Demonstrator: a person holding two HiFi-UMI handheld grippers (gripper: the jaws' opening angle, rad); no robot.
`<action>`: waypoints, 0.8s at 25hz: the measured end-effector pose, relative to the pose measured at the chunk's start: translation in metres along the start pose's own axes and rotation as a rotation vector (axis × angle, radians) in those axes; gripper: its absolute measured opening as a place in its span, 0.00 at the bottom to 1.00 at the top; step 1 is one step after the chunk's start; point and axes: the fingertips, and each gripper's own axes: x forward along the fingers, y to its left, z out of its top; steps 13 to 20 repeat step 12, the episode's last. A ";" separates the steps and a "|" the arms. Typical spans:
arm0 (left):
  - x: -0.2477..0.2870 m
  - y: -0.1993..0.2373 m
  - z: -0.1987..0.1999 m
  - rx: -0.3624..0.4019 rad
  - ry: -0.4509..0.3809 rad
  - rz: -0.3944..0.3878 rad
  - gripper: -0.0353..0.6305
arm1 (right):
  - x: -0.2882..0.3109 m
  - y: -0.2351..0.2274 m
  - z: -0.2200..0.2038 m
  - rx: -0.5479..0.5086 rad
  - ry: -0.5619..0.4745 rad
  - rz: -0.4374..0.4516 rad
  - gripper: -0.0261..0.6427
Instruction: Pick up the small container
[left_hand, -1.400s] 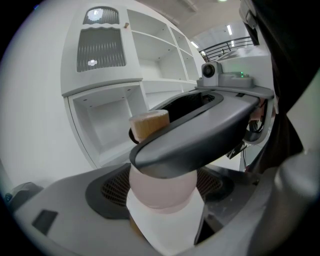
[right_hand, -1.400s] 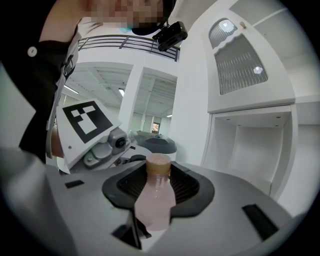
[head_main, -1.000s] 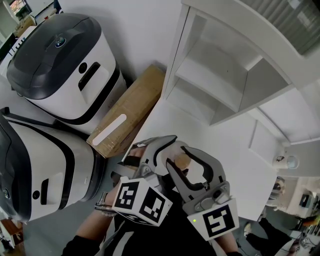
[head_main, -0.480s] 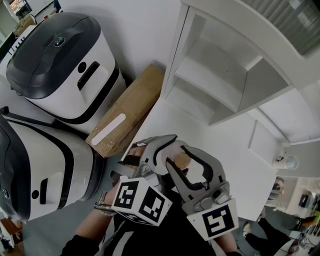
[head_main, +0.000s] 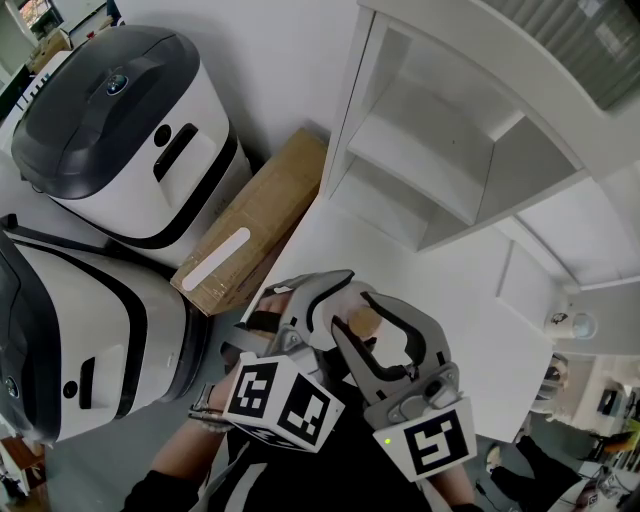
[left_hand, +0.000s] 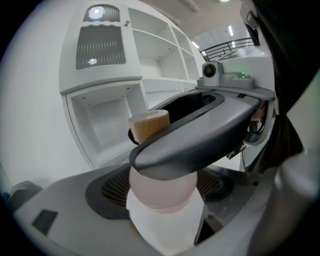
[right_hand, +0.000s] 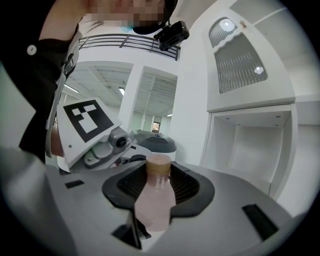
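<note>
Head view, lower middle of the frame: the left gripper (head_main: 300, 305) and the right gripper (head_main: 352, 310) are held close together, their jaws crossing one another over the near edge of a white table (head_main: 470, 300). Only a tan patch of the small container (head_main: 366, 322) shows there, tucked between the crossed jaws.

Right gripper view puts the container (right_hand: 155, 200), a pale pink bottle with a cork-coloured cap, upright at the centre. It lies against that gripper's dark meshed pad, and the jaws are clamped on it.

Left gripper view shows the bottle's round body (left_hand: 162, 187) low in the centre, over the left gripper's own padded jaw. That gripper's jaws stand wide apart, not pressing. A dark grey jaw of the right gripper crosses in front and hides the bottle's neck, so the cap peeks out above it.

A white shelf unit (head_main: 440, 150) with open compartments fills the upper right. A cardboard box (head_main: 255, 225) leans beside it at centre left. Two white and dark grey machines (head_main: 120, 130) fill the left side.
</note>
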 end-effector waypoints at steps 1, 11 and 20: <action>0.000 0.000 0.000 0.000 0.000 0.000 0.65 | 0.000 0.000 0.000 0.002 0.000 -0.001 0.26; 0.003 0.000 -0.001 -0.001 0.003 -0.008 0.65 | 0.001 -0.002 -0.001 0.009 0.004 -0.003 0.26; 0.003 0.000 -0.001 -0.001 0.003 -0.008 0.65 | 0.001 -0.002 -0.002 0.010 0.004 -0.003 0.26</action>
